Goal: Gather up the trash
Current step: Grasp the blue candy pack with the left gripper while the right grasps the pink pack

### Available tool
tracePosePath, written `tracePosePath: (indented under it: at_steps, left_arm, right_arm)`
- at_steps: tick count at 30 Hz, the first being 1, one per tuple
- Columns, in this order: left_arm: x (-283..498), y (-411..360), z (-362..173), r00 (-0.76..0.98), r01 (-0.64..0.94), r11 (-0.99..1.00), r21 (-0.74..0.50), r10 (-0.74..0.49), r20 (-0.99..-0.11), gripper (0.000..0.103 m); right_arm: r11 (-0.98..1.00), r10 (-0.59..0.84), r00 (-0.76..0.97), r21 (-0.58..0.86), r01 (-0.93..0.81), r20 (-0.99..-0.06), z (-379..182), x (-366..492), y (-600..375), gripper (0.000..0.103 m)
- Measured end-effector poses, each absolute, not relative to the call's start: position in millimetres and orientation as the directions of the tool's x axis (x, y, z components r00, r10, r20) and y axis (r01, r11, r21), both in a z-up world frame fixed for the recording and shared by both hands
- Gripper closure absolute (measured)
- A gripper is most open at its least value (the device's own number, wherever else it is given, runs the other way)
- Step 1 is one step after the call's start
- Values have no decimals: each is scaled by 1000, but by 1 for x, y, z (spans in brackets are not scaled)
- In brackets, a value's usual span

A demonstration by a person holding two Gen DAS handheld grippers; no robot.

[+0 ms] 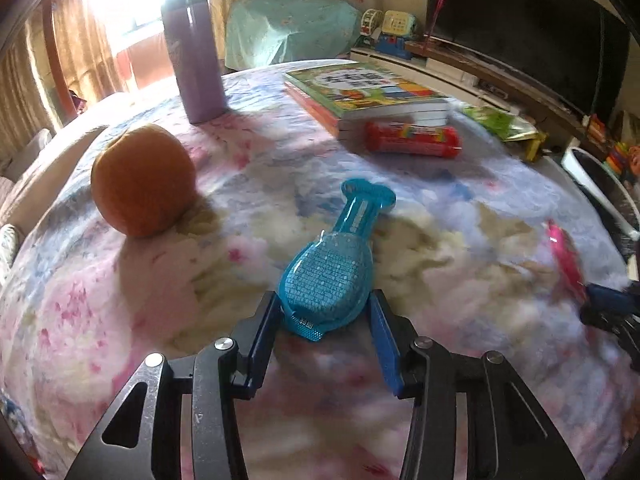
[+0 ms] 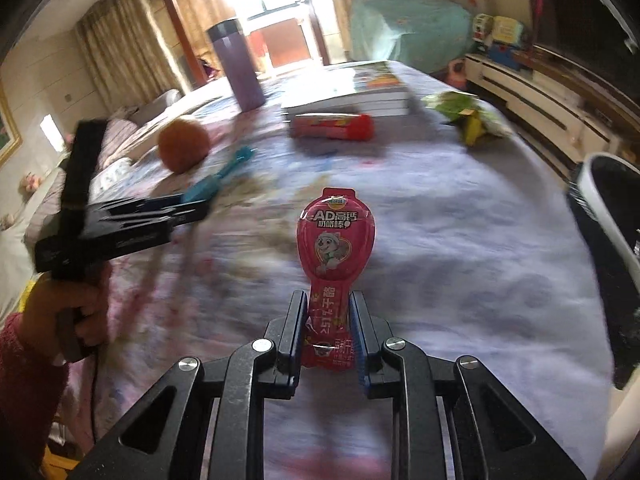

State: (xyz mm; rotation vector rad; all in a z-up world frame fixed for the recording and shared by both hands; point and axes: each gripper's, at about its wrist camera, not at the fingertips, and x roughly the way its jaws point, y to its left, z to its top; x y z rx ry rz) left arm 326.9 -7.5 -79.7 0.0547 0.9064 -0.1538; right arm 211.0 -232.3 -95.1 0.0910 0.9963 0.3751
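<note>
wrappers are the whole matter here: the blue wrapper (image 1: 326,280) lies on the bench (image 1: 248,152) in front of the orange (image 1: 142,180), round end between the left gripper (image 1: 326,316) jaws, which clamp its sides, its long axis running straight away from them. the right gripper (image 2: 326,320) has its jaws pinched on the stem of the pink wrapper (image 2: 335,248), held off the cloth, the white bin (image 2: 608,216) nearest that hand. counted: two spoon-shaped wrappers, one crumpled green packet (image 2: 468,116), one red tube (image 2: 332,126), one orange, one purple flask (image 2: 240,68), one stack of books (image 2: 352,96).

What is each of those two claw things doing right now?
Left gripper: closed around the wide end of the blue wrapper.
Right gripper: shut on the pink wrapper, holding its narrow end.
</note>
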Motion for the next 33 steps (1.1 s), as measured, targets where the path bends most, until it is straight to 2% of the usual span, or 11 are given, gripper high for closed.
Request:
tracePosePath:
  at_steps: [4, 6, 9, 11, 13, 14, 22, 26, 31, 33]
  left_arm:
    - [299, -25, -71, 582, 133, 987, -89, -150, -799, 59]
    - [280, -37, -69, 572, 139, 980, -142, -197, -796, 58]
    - [258, -56, -68, 575, 147, 978, -148, -206, -792, 57]
    - [247, -66, -68, 588, 149, 980, -132, -195, -785, 47]
    - [239, -72, -65, 622, 149, 985, -89, -163, -766, 33]
    - [237, -73, -64, 634, 153, 986, -70, -152, -758, 32]
    - [247, -72, -71, 620, 200, 978, -52, -168, -767, 32]
    - [258, -75, -78, 602, 226, 972, -59, -187, -776, 32]
    - [265, -79, -92, 595, 200, 979, -31, -146, -790, 37]
    - [265, -81, -92, 598, 199, 979, -35, -149, -787, 45]
  right_arm:
    - [940, 333, 493, 244, -238, -804, -97, 214, -253, 81]
    - [940, 335, 494, 249, -233, -803, -97, 217, -258, 78]
    - [933, 360, 493, 291, -213, -793, -99, 219, -269, 71]
    - [928, 373, 499, 314, -202, -782, -99, 217, -275, 48]
    - [926, 378, 516, 321, -199, -769, -96, 214, -277, 35]
    - [927, 375, 525, 316, -202, -764, -94, 211, -277, 33]
    - [941, 335, 545, 251, -225, -768, -91, 214, -269, 36]
    - [950, 307, 537, 221, -220, -786, -93, 225, -262, 49]
    - [953, 292, 510, 201, -228, -809, -104, 231, -250, 53]
    - [960, 266, 523, 176, -216, -810, -104, 228, -250, 67]
